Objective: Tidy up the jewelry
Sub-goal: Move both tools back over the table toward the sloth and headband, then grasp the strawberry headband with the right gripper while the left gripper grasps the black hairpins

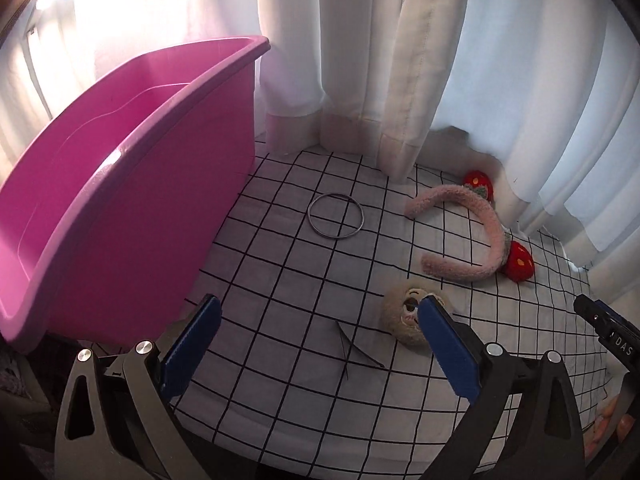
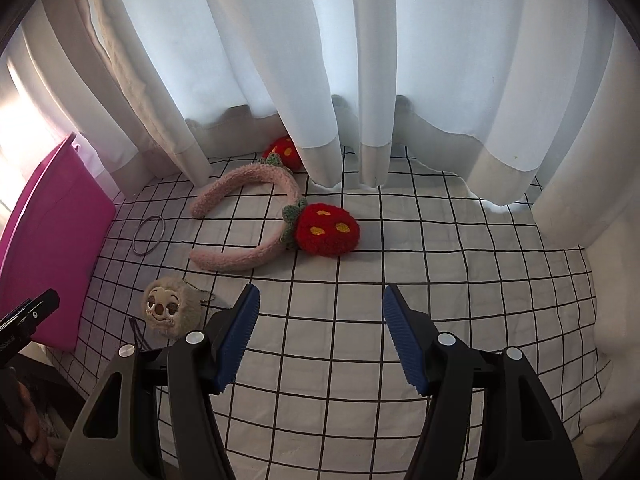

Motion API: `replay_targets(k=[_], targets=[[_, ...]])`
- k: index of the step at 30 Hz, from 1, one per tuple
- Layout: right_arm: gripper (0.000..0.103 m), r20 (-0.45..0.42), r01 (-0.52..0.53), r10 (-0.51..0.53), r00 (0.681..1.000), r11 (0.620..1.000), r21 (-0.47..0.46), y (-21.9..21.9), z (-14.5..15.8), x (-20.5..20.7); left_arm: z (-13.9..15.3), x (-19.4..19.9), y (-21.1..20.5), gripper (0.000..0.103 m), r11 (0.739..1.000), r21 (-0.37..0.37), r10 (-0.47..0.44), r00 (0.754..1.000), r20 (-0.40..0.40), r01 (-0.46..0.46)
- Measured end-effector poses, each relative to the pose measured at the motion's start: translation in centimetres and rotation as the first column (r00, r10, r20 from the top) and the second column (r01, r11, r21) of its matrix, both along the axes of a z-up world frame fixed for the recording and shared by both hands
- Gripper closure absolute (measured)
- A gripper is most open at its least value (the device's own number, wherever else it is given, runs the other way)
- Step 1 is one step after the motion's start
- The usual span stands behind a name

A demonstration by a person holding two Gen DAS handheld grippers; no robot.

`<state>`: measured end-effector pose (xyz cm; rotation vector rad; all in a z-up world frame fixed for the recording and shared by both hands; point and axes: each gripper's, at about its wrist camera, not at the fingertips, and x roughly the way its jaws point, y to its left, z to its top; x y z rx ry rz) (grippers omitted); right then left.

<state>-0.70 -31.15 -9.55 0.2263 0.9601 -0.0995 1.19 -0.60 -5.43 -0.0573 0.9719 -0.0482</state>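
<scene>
A pink bin (image 1: 120,184) stands at the left on a checked cloth (image 1: 280,280); its side also shows in the right wrist view (image 2: 52,248). A metal bangle (image 1: 336,215) (image 2: 149,235) lies flat beside it. A pink fluffy headband (image 1: 476,224) (image 2: 244,216) with two red strawberries (image 2: 326,234) lies further right. A beige plush face charm (image 1: 402,316) (image 2: 166,306) lies near the front, partly behind my left gripper's right finger. Thin dark hairpins (image 1: 352,344) lie between the left fingers. My left gripper (image 1: 320,312) is open and empty. My right gripper (image 2: 320,300) is open and empty over bare cloth.
White curtains (image 2: 320,60) hang along the back and touch the cloth. A white cushion or wall (image 2: 608,280) closes the right side. The other gripper's tip shows at each view's edge (image 1: 608,328).
</scene>
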Motion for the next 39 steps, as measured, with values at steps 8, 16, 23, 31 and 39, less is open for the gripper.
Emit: replay_targets(k=[8, 16, 23, 31, 39], targets=[[0.042, -0.027, -0.044, 0.045, 0.999, 0.999, 0.022, 0.1, -2.1, 2.0, -3.3, 0.3, -0.3, 0.006, 0.999, 0.025, 0.026, 0.999, -0.041, -0.025], [0.042, -0.038, -0.087, 0.089, 0.995, 0.995, 0.039, 0.8, -3.7, 3.7, -6.2, -0.2, -1.3, 0.006, 0.999, 0.04, 0.03, 0.997, -0.076, -0.027], [0.042, -0.041, -0.11, 0.112, 0.993, 0.992, 0.06, 1.1, -4.6, 4.7, -8.7, 0.0, -2.2, 0.006, 0.995, 0.092, 0.044, 0.994, -0.101, -0.035], [0.042, -0.041, -0.1, 0.102, 0.994, 0.993, 0.056, 0.8, -5.1, 6.0, -10.8, 1.1, -2.3, 0.006, 0.994, 0.08, 0.082, 0.987, -0.135, -0.071], [0.042, -0.038, -0.09, 0.091, 0.995, 0.995, 0.03, 0.5, -4.9, 8.7, -12.1, 1.2, -2.6, 0.006, 0.992, 0.087, 0.103, 0.984, -0.146, -0.091]])
